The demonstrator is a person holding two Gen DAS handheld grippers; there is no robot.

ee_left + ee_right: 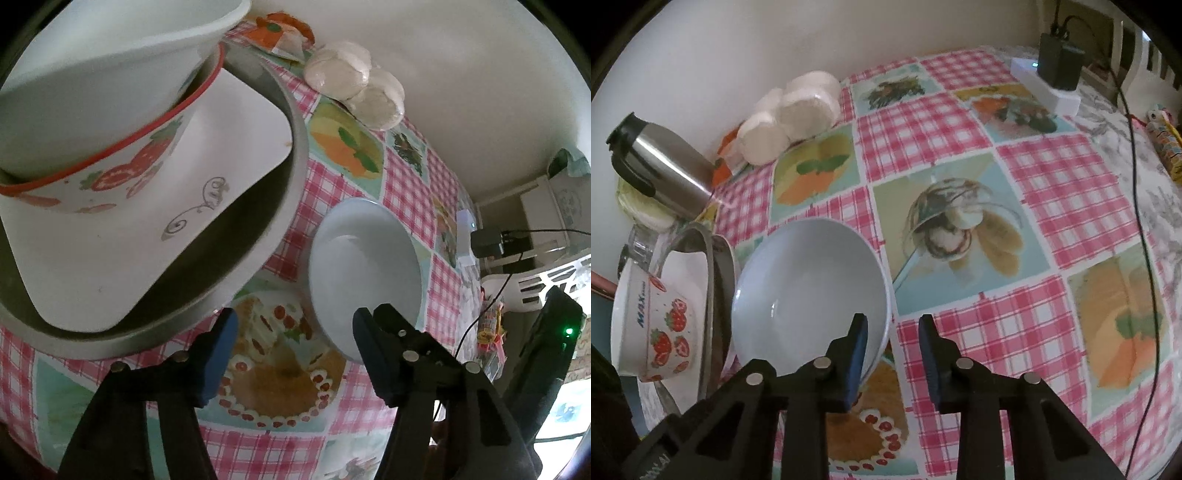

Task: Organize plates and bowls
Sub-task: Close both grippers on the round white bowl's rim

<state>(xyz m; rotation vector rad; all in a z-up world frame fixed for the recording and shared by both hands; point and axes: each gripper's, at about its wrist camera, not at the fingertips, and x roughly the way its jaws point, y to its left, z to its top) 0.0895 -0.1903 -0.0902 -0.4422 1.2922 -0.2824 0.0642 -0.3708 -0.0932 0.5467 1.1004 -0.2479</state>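
Pale blue bowl (809, 291) is sitting on the tablecloth (1052, 206) just right of the metal tray (291, 173) holding the strawberry bowl (110, 173). Right gripper (894, 350) is straddling its near rim, jaws apart; left gripper (295, 350) is hovering beside, jaws apart, empty. Judgement: seat the rim deep between the pads before closing, then lift level.

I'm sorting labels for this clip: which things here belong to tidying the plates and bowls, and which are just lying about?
Belongs to the job:
pale blue bowl
strawberry bowl
white bowl nested in it
square white plate
metal basin holding them

Lying about:
steel thermos
wrapped white rounds
power strip with charger
checked tablecloth
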